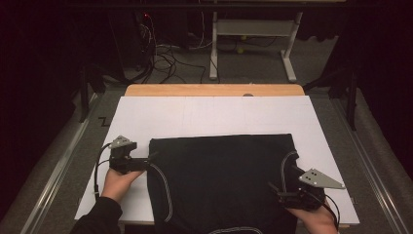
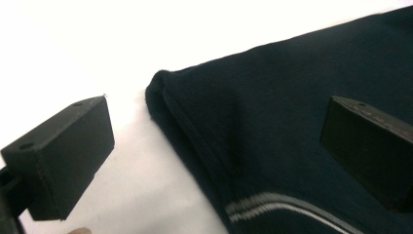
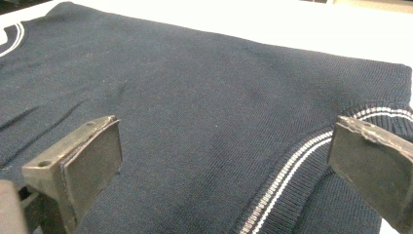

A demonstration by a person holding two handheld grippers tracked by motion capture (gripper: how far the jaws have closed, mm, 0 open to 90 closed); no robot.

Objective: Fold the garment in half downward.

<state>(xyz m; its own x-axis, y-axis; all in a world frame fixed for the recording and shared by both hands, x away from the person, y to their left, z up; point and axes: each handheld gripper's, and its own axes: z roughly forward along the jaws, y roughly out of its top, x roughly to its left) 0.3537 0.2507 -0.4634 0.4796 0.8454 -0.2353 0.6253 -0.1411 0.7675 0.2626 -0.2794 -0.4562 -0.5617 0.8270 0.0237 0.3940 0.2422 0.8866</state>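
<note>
A dark navy knitted garment (image 1: pixel 224 180) with white-striped trim lies flat on a white sheet (image 1: pixel 214 117). My left gripper (image 1: pixel 150 161) is at the garment's left edge, near its upper left corner, and points right. In the left gripper view the left gripper (image 2: pixel 219 122) is open: one jaw is over the sheet, the other over the garment (image 2: pixel 292 112), and nothing is pinched. My right gripper (image 1: pixel 283 178) hovers over the garment's right side by the striped armhole trim (image 3: pixel 292 161). The right gripper (image 3: pixel 226 131) is open above the garment (image 3: pixel 204 107).
The sheet covers a wooden table top (image 1: pixel 214 90), bare at its far edge. Beyond it stand a white desk frame (image 1: pixel 253 29) and tangled cables (image 1: pixel 165 56) on the floor. Metal rails (image 1: pixel 58 165) run along both sides of the table.
</note>
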